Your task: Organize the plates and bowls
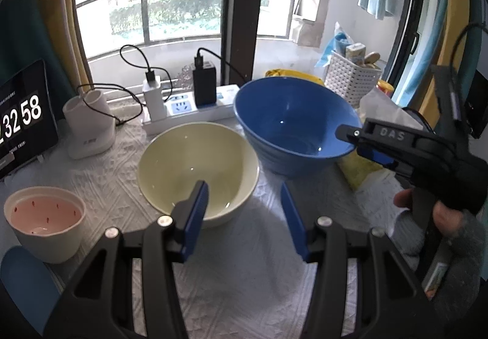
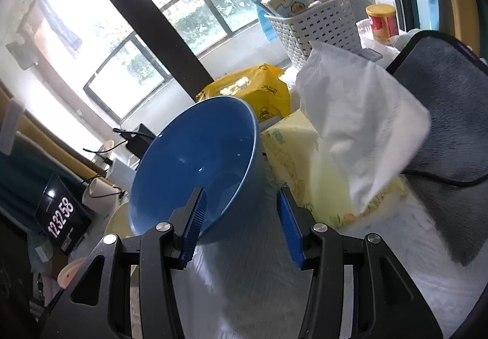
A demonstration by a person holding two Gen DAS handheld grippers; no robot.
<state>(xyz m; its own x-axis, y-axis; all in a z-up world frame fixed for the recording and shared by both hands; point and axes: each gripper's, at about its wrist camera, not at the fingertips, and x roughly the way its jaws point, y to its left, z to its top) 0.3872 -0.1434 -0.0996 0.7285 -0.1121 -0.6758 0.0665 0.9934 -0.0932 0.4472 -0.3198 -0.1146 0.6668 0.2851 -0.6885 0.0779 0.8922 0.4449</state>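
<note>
I see three bowls on the white quilted cloth. The blue bowl is the widest, glossy inside and empty; it stands tilted, its mouth leaning towards me, at the far right by the power strip. Just beside it, nearer and to its left, sits the cream bowl, upright and empty, its rim close to the blue one's side; I cannot tell whether they touch. Well apart, at the near left edge, stands the small white bowl, upright, pink inside with tiny red specks.
</note>
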